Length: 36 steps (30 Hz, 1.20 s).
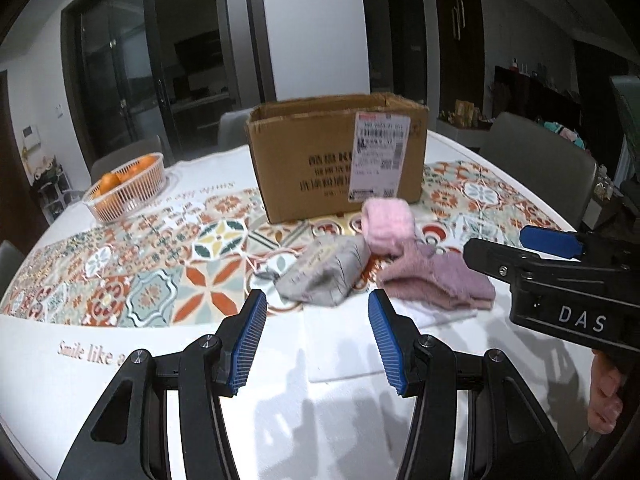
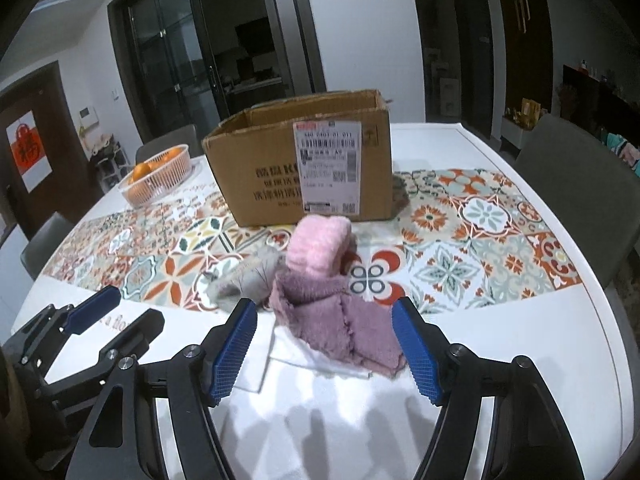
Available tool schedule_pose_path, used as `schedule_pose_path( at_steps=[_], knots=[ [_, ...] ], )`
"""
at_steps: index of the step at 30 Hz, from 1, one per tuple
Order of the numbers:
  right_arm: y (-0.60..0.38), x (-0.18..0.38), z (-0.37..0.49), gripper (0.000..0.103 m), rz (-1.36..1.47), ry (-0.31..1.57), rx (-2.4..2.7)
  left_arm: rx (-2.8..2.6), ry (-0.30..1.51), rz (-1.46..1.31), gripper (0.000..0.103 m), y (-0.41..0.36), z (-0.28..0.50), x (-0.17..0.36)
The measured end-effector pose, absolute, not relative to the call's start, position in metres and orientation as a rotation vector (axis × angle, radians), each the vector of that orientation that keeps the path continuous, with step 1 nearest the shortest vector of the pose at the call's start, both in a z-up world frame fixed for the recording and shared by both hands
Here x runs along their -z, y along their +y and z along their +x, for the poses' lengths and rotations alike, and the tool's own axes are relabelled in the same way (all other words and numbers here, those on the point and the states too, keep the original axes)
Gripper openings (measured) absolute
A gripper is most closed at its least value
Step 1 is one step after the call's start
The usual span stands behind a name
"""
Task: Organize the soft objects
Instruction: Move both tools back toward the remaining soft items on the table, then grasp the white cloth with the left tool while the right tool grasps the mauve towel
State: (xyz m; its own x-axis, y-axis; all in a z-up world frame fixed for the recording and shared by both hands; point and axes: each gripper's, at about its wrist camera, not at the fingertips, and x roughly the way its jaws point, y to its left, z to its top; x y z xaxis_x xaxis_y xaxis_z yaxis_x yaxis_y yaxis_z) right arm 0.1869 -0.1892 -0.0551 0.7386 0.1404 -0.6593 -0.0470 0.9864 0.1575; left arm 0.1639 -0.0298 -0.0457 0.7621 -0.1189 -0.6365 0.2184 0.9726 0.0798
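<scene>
Three soft items lie in front of an open cardboard box (image 1: 336, 156) (image 2: 272, 168): a grey sock bundle (image 1: 324, 272) (image 2: 248, 272), a pale pink fluffy roll (image 1: 386, 220) (image 2: 320, 248) and a mauve fluffy cloth (image 1: 436, 280) (image 2: 344, 320), which rests partly on a flat white cloth (image 1: 348, 344) (image 2: 288, 352). My left gripper (image 1: 318, 344) (image 2: 138, 306) is open just short of the grey bundle, holding nothing. My right gripper (image 2: 324, 344) (image 1: 496, 242) is open with the mauve cloth's near end lying between its blue pads, unpressed.
A basket of oranges (image 1: 128, 188) (image 2: 160, 174) stands at the back left on the patterned runner (image 1: 160, 256). Grey chairs (image 1: 540, 160) ring the white table (image 1: 60, 364). A hand (image 1: 606, 396) holds the right gripper's handle.
</scene>
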Motion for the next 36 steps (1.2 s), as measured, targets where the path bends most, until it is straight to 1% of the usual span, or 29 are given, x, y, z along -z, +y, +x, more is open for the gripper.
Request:
schedule_pose_path(
  at_steps=[2,15,23,28,31,36],
  knots=[
    [-0.189,0.060,0.188,0.075,0.129,0.745,-0.102,0.190,0.695,0.156,0.052,-0.031,0.165,0.051],
    [-0.185,0.083,0.203,0.076,0.053,0.774,-0.103,0.222,0.817,0.158,0.052,-0.037,0.180,0.091],
    [-0.181,0.097,0.217,0.076,0.013,0.789,-0.123,0.238,0.867,0.174,0.055,-0.043,0.189,0.111],
    [-0.181,0.107,0.227,0.077,0.007,0.810,-0.131,0.241,0.889,0.194,0.056,-0.048,0.196,0.121],
    [-0.181,0.112,0.232,0.076,0.001,0.818,-0.130,0.236,0.884,0.195,0.059,-0.048,0.199,0.123],
    [-0.182,0.117,0.238,0.076,0.014,0.831,-0.134,0.241,0.873,0.201,0.059,-0.050,0.202,0.124]
  ],
)
